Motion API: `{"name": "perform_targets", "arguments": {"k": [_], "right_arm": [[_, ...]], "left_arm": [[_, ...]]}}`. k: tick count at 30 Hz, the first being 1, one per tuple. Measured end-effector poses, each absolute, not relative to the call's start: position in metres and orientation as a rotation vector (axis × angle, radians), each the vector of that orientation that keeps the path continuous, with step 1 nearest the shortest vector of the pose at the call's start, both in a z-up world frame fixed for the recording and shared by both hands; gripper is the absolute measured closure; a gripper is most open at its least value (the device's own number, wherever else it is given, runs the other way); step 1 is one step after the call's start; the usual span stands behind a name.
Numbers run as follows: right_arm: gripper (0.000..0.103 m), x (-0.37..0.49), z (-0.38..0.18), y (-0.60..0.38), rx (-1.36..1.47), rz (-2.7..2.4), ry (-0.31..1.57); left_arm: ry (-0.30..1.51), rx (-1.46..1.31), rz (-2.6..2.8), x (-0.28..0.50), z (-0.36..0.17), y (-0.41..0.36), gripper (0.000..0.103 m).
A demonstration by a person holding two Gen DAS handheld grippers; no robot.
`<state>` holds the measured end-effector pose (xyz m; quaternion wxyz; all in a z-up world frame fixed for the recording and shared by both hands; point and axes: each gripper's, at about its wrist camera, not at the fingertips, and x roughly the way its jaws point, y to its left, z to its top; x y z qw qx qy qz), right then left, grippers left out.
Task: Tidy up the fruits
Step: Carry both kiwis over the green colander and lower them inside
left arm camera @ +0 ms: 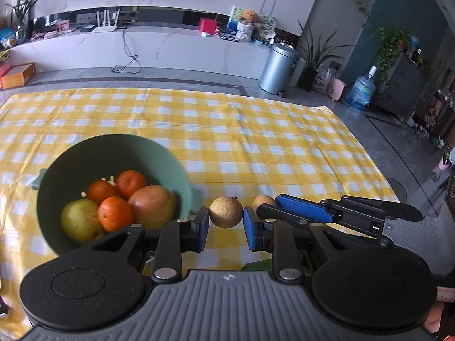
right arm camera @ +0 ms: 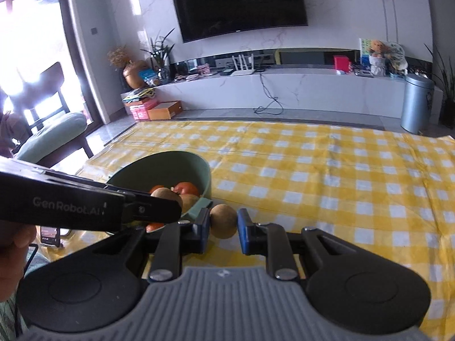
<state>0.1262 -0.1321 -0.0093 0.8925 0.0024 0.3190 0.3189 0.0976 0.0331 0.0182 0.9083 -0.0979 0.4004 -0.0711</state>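
I have a small brown fruit pinched in each tool: the left gripper (left arm camera: 226,219) clamps one longan (left arm camera: 226,212), the right gripper (right arm camera: 223,223) clamps a second longan (right arm camera: 223,221), both lifted off the checked cloth (left arm camera: 256,142). The green bowl (left arm camera: 85,153) sits to the near left, already holding oranges (left arm camera: 115,214), an apple (left arm camera: 152,206) and a pear (left arm camera: 79,220). To do this well, I'd carry one at a time over the rim, left first, keeping the tools from clashing, and let go low so nothing bounces out.
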Motion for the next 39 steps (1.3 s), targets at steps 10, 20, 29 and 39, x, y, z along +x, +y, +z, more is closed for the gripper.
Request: {"name": "perform_targets", "arguments": {"k": [10, 20, 29, 39], "right_arm": [[0.086, 0.134, 0.008, -0.075, -0.179, 0.832, 0.662], [0.086, 0.159, -0.008, -0.03, -0.288, 0.953, 0.771], [0.086, 0.174, -0.028, -0.017, -0.349, 0.968, 0.836], [0.086, 0.178, -0.037, -0.013, -0.374, 0.966, 0.848]], "left_arm": [[0.882, -0.352, -0.123, 0.107, 0.018, 0.096, 0.074], [0.981, -0.455, -0.063, 0.121, -0.008, 0.133, 0.074], [1.058, -0.508, -0.033, 0.129, -0.034, 0.144, 0.074], [1.089, -0.509, -0.02, 0.131, -0.042, 0.142, 0.074]]}}
